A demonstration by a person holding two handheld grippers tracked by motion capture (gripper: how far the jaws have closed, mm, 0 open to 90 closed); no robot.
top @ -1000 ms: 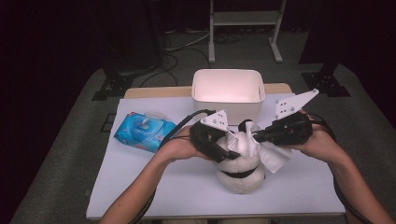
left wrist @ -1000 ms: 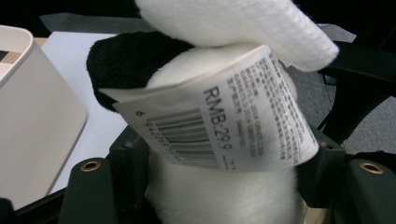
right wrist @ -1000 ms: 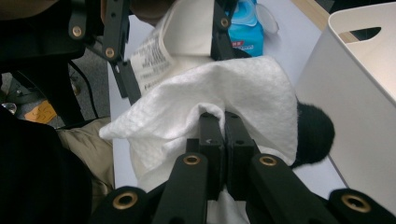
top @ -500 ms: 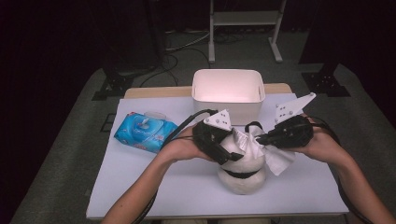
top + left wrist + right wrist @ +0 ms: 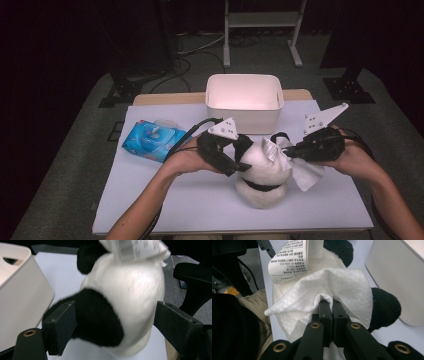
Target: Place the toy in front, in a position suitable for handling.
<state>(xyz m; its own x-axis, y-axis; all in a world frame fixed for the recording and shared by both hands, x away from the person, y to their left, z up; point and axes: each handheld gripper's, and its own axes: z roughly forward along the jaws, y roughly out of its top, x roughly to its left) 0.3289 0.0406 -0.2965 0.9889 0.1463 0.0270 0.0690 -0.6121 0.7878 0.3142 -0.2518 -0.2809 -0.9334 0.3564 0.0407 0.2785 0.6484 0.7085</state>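
Panda plush (image 5: 262,172) sits near the counter's (image 5: 170,200) front edge, just right of centre, upright, paper tag (image 5: 289,261) hanging off its head. Left gripper (image 5: 235,167) at the plush's 9 o'clock: jaws have just been opening, now spread wide around the head and a black ear, pads apart from the fur on the right side; left pad contact unclear. Right gripper (image 5: 290,151) at 3 o'clock: jaws clamped tight on a white wipe (image 5: 312,302), which is draped against the plush's head. Farther back, blue wipes pack (image 5: 152,140) at 10 o'clock. White bin (image 5: 245,102) at 12 o'clock, close behind the plush.
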